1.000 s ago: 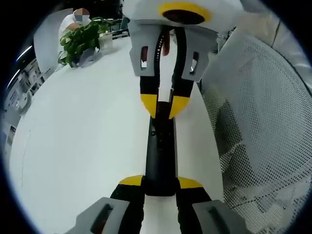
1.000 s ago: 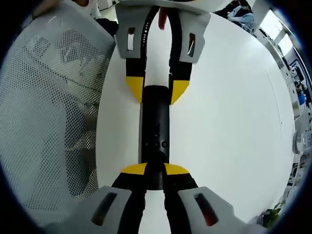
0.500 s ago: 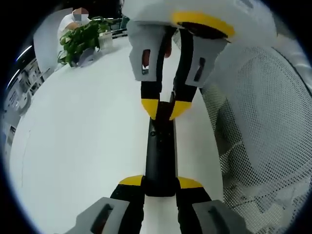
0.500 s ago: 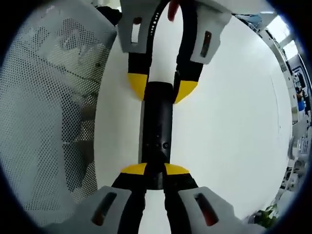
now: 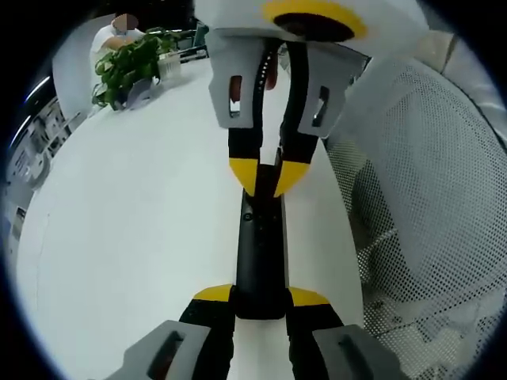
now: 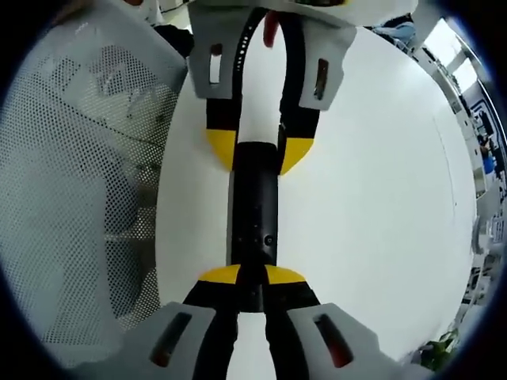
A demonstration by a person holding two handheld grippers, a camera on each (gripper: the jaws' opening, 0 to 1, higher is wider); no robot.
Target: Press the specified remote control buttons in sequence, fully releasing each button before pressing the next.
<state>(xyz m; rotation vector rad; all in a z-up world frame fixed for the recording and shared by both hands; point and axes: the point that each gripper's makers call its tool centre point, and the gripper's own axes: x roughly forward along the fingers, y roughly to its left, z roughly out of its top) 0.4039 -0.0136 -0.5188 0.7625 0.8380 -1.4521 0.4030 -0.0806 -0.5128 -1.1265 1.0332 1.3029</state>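
A slim black remote (image 5: 260, 253) lies lengthwise on the white table (image 5: 135, 222), between my two grippers, which face each other. My left gripper (image 5: 260, 297) is shut on its near end, one yellow-tipped jaw on each side. My right gripper (image 5: 267, 176) comes in from the top of the left gripper view, its jaws almost together, tips down on the far end of the remote. In the right gripper view the right gripper (image 6: 252, 275) rests its narrow tips over the remote (image 6: 253, 198), near small buttons, and the left gripper (image 6: 259, 150) clamps the other end.
A white mesh chair back (image 5: 428, 206) stands close along the table's edge, also seen as the mesh chair (image 6: 79, 198). A potted green plant (image 5: 127, 67) and a seated person (image 5: 117, 33) are at the table's far end. Open table top (image 6: 372, 198) lies beside the remote.
The right gripper tilted slightly half a second ago and has come back to its earlier pose. The remote and the left gripper's hold are the same.
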